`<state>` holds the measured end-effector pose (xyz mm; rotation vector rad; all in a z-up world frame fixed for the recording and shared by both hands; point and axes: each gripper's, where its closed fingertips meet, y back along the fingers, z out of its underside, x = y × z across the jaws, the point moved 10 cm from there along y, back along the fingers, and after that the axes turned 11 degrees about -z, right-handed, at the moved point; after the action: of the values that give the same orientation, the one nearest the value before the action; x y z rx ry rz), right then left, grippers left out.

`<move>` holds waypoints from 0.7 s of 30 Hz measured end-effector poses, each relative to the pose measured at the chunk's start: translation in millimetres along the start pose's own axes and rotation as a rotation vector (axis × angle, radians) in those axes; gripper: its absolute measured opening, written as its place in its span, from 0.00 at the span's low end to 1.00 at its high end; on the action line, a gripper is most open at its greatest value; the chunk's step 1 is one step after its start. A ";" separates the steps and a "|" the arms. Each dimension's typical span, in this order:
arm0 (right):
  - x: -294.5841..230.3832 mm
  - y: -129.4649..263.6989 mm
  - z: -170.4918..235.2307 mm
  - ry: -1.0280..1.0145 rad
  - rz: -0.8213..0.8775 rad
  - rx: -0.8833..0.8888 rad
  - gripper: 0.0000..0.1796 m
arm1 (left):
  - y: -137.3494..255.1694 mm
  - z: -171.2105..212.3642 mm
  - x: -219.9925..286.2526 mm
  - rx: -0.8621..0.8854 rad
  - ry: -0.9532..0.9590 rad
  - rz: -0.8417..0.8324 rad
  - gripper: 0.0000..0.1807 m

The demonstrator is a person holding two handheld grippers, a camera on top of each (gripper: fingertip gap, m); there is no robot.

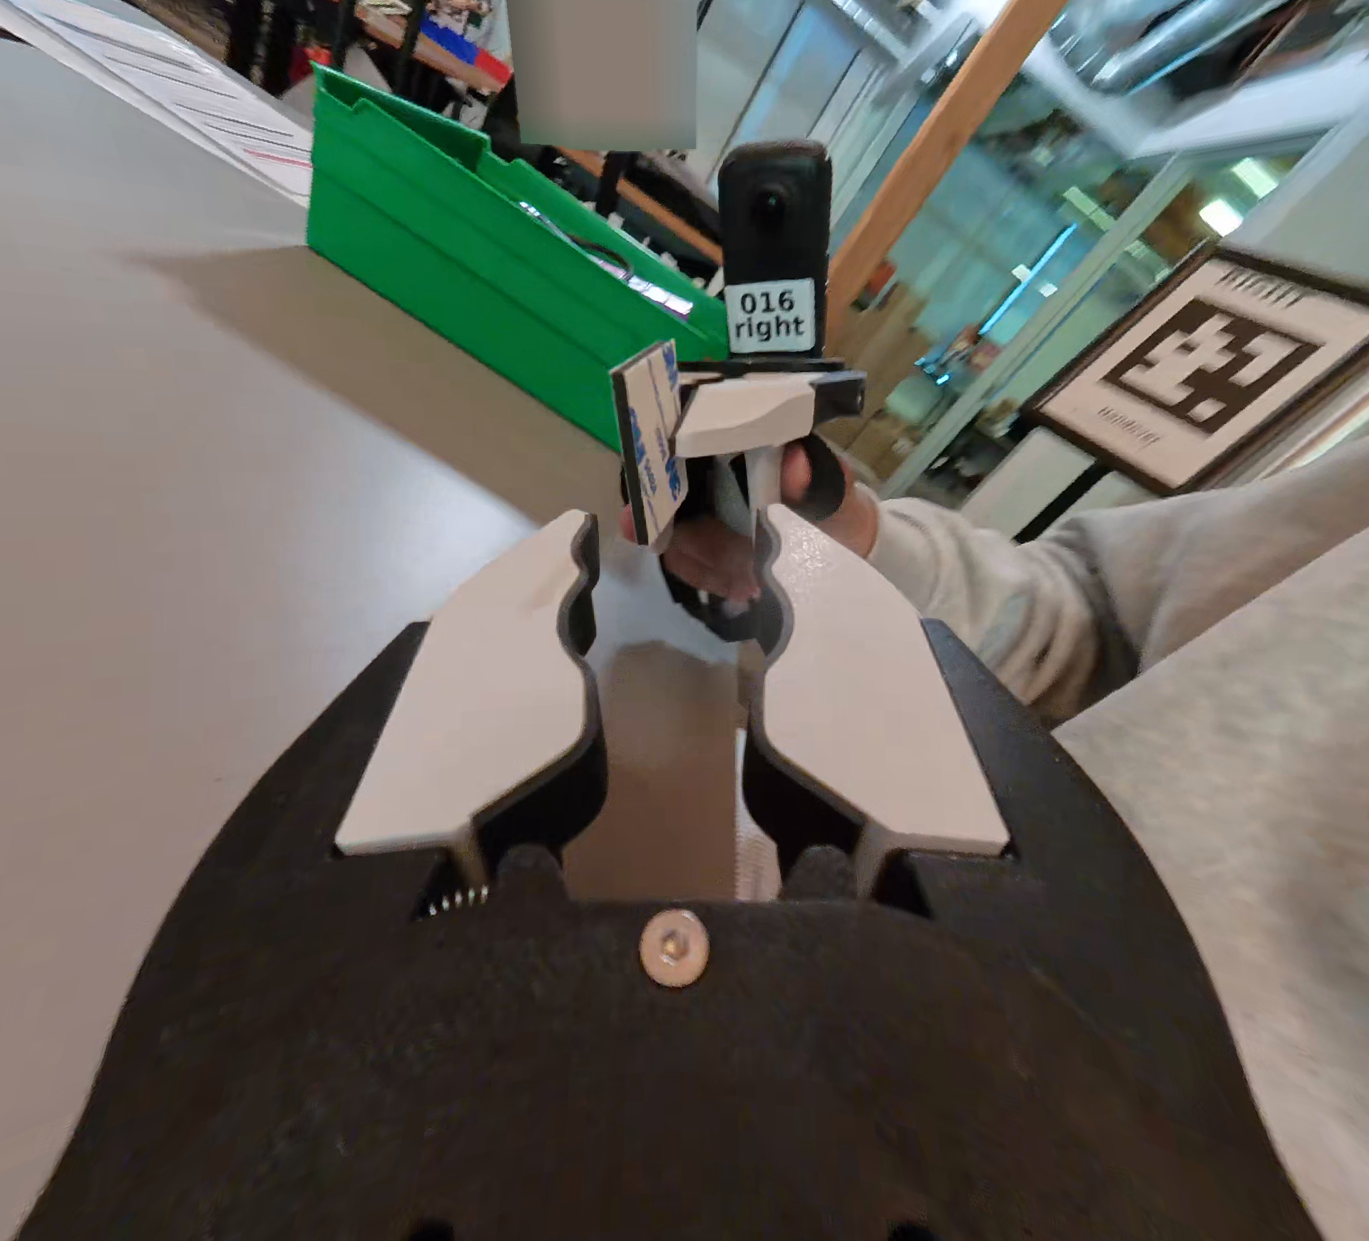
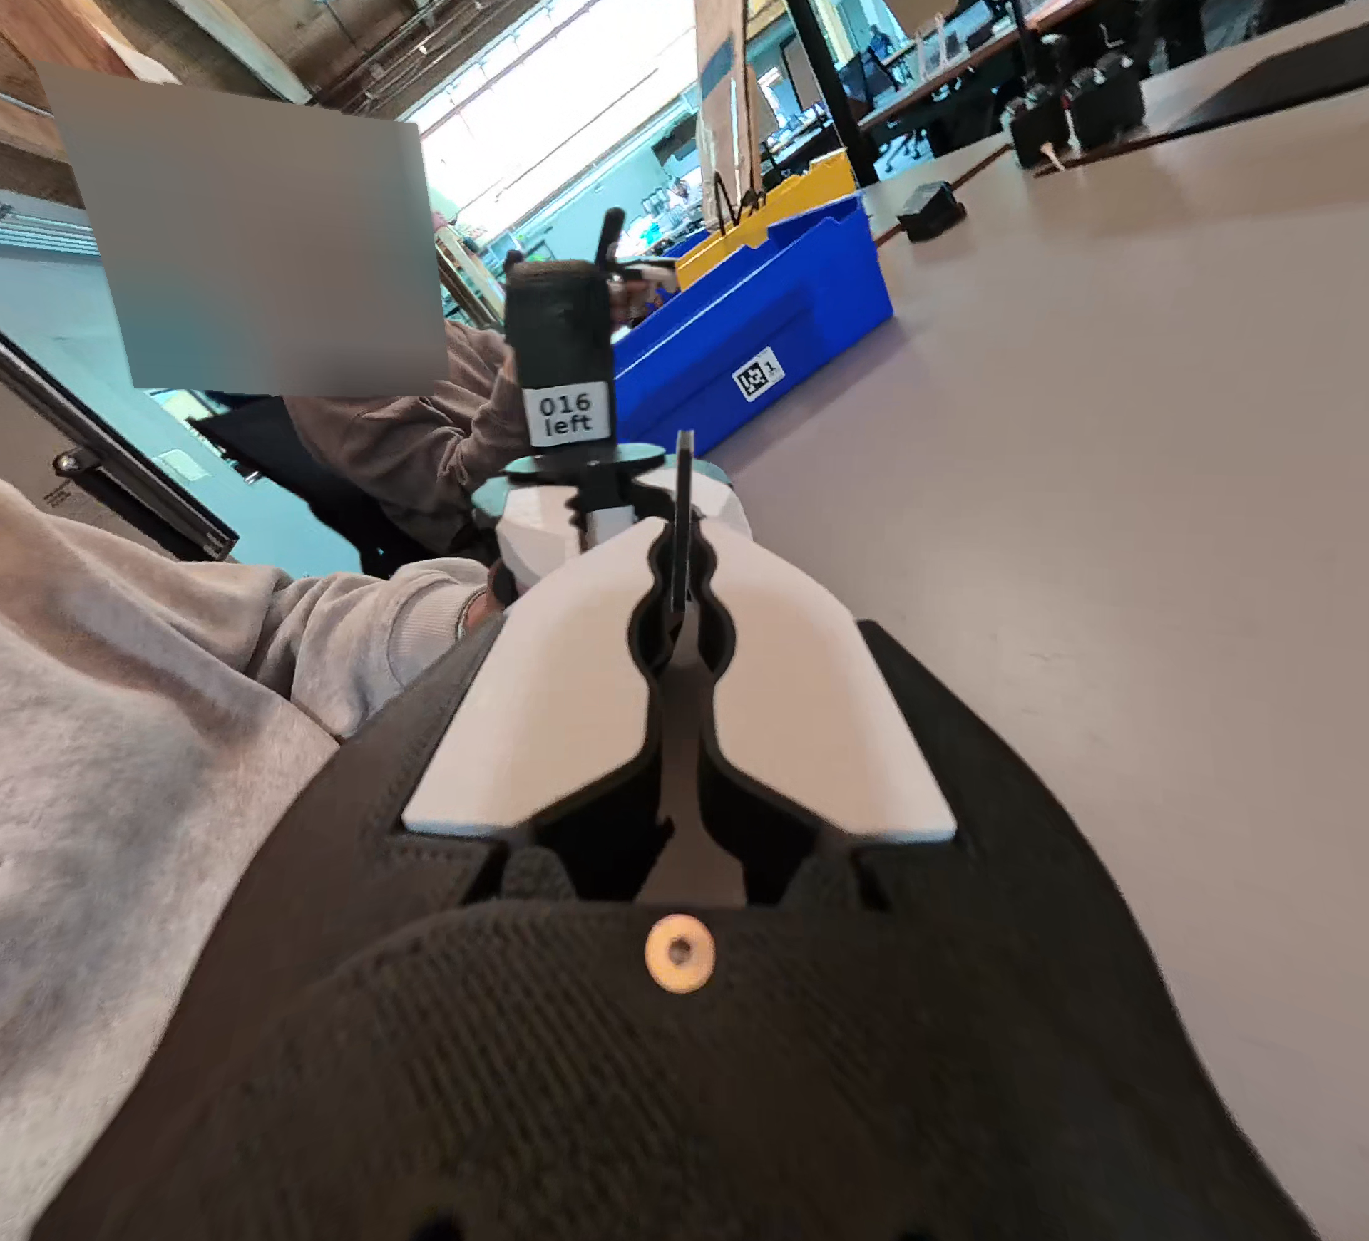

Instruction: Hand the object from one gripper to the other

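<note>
The object is a thin flat pad (image 1: 652, 443) with a white, blue-printed face and a dark edge. My right gripper (image 1: 689, 424) is shut on it and holds it upright above the table. In the right wrist view the pad (image 2: 683, 494) shows edge-on, pinched between the fingertips of the right gripper (image 2: 680, 543). My left gripper (image 1: 678, 539) is open and empty. Its tips sit just below and in front of the pad's lower end. In the right wrist view the left gripper (image 2: 618, 509) faces me, with one white finger on each side of the pad.
A green bin (image 1: 459, 257) stands on the grey table (image 1: 185, 465) behind the pad. A blue bin (image 2: 741, 331) and a yellow bin (image 2: 778, 198) stand at the table's far side. A framed black-and-white marker board (image 1: 1215, 376) stands to the right. Grey sleeves (image 1: 1037, 598) reach in. My left and right fingertips are right by each other.
</note>
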<state>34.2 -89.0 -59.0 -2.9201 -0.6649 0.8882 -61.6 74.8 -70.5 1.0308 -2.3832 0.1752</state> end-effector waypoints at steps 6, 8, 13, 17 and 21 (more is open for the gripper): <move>-6.4 -6.0 0.4 0.080 -0.037 -0.003 0.03 | 3.3 -0.4 -5.2 0.032 0.145 0.125 0.02; -6.5 -6.0 0.6 0.086 -0.038 0.002 0.03 | 3.9 -1.1 -5.6 0.026 0.161 0.146 0.02; -4.9 0.4 -5.8 0.144 0.025 0.091 0.27 | 5.6 -1.2 -9.2 0.009 0.184 0.134 0.02; -13.0 4.2 -11.9 0.477 0.070 0.045 0.41 | 7.2 0.3 -16.7 -0.008 0.302 0.162 0.02; -21.1 -0.9 -3.8 0.797 0.094 -0.172 0.37 | 6.0 3.3 -23.1 -0.066 0.397 0.213 0.02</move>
<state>20.0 -96.3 -44.6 -3.0726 -0.5428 -0.3726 -54.2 92.7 -84.8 0.6395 -2.1122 0.3421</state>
